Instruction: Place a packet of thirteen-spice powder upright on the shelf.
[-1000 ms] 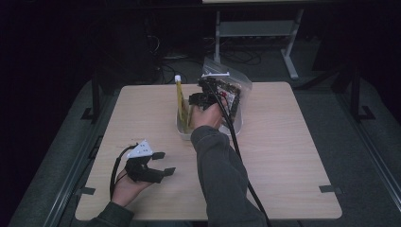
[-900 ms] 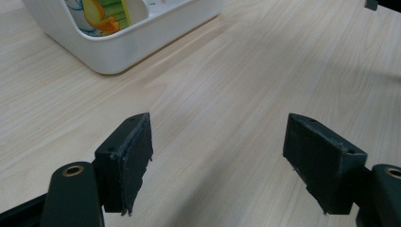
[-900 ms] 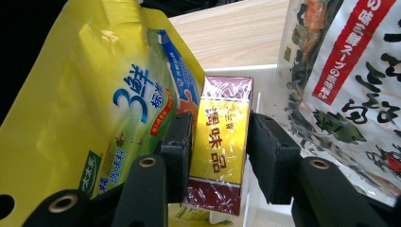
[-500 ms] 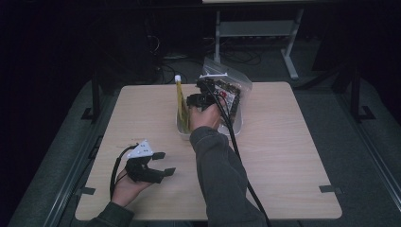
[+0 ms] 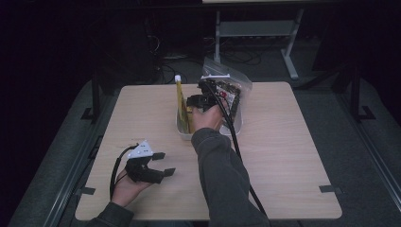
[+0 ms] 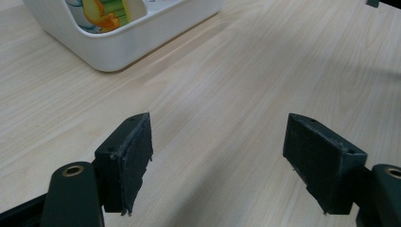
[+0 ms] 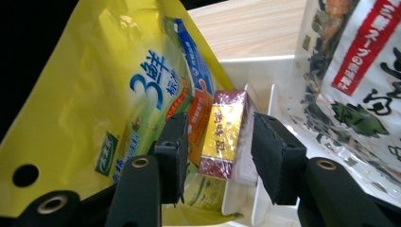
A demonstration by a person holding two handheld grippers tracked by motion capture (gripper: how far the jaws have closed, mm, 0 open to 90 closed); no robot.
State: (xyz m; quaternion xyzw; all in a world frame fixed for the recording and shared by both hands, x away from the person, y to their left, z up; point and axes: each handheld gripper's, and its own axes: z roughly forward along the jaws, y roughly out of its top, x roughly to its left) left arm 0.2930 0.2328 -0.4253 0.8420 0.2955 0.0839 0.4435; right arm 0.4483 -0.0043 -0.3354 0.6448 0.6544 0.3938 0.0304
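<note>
Looks nearly done: the small yellow packet (image 7: 223, 135) already stands in the white bin (image 5: 182, 131) beside the yellow pouch (image 7: 94, 109), right gripper (image 7: 218, 156) fingers just opening off it, left gripper (image 5: 160, 163) idle, released, over the tabletop (image 6: 227, 80).

Yellow pouch (image 7: 94, 109), blue print; gold-purple bar (image 7: 222, 135); white bin (image 6: 123, 35).

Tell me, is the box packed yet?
Nearly, it seems. The yellow pouch and the clear bag already stand in the white box. The right gripper has just been opening around a small gold packet set between them. Left: pulling clear. The left gripper waits open over the table.
</note>
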